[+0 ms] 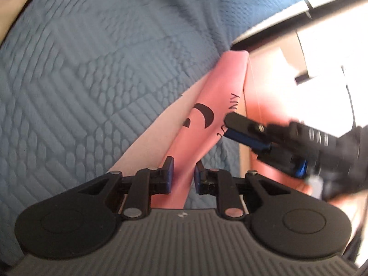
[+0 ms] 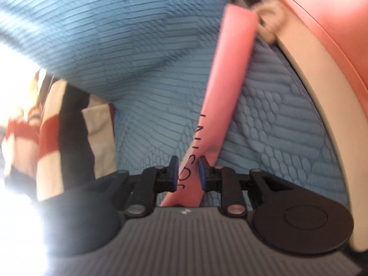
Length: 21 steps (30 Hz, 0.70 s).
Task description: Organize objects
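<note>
The right hand-held gripper (image 2: 188, 172) pinches a flat pink strap with black lettering (image 2: 226, 73) above the blue quilted bedspread (image 2: 128, 53). The left hand-held gripper (image 1: 183, 174) clamps the same strap lower down. Only the right view shows a red, white and black striped cloth (image 2: 64, 138).

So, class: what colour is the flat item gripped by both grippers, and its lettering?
The flat item is pink with black lettering, clearest in the right wrist view.
</note>
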{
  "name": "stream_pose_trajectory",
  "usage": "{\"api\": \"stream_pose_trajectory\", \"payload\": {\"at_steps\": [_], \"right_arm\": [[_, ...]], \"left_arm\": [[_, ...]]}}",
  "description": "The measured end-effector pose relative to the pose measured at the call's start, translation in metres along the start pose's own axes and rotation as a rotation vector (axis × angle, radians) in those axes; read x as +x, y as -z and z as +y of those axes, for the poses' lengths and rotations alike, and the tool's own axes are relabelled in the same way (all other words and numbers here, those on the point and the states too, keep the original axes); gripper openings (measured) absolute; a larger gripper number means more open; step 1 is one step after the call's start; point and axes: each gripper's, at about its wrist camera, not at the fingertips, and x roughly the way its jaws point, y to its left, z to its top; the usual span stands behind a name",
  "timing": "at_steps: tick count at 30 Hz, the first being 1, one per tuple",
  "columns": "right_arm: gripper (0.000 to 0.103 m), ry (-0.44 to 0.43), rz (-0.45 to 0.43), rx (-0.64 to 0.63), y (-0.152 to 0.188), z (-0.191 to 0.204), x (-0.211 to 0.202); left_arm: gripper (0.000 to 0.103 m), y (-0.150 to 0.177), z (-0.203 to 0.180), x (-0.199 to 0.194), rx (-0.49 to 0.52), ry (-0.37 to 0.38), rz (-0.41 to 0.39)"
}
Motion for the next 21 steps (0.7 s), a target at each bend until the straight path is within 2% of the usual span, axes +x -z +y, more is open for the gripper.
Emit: {"api": "stream_pose_trajectory", "payload": {"at_steps": [4,9,13,15,17,19,21], "right_arm": [[0.02,-0.017,-0.045,-0.102,0.002,0.013,0.007],[0.02,-0.018,-0.063,-0.172,0.003,0.022,0.025],[0.019,0.012,-0.058,-0.214,0.004,0.024,0.036],[0.011,0.038,-0.058,-0.238,0.006,0.024,0.041],[0.01,0.051,-0.053,-0.245,0.007,0.022,0.046],[0.009,0.044,-0.038,-0.226,0.007,0.015,0.05],[0.004,0.041,-0.031,-0.211,0.007,0.008,0.052]], "left_arm": [[0.022,-0.009,0.021,0.0,-0.153,0.056,0.009],[0.022,-0.011,0.028,-0.002,-0.21,0.043,0.016],[0.022,-0.012,0.028,-0.001,-0.197,0.025,0.016],[0.022,-0.013,0.025,-0.001,-0.184,0.015,0.012],[0.022,-0.014,0.022,-0.001,-0.167,0.002,0.006],[0.022,-0.015,0.017,-0.004,-0.126,-0.022,0.0],[0.023,-0.015,0.008,-0.01,-0.073,-0.067,-0.018]]}}
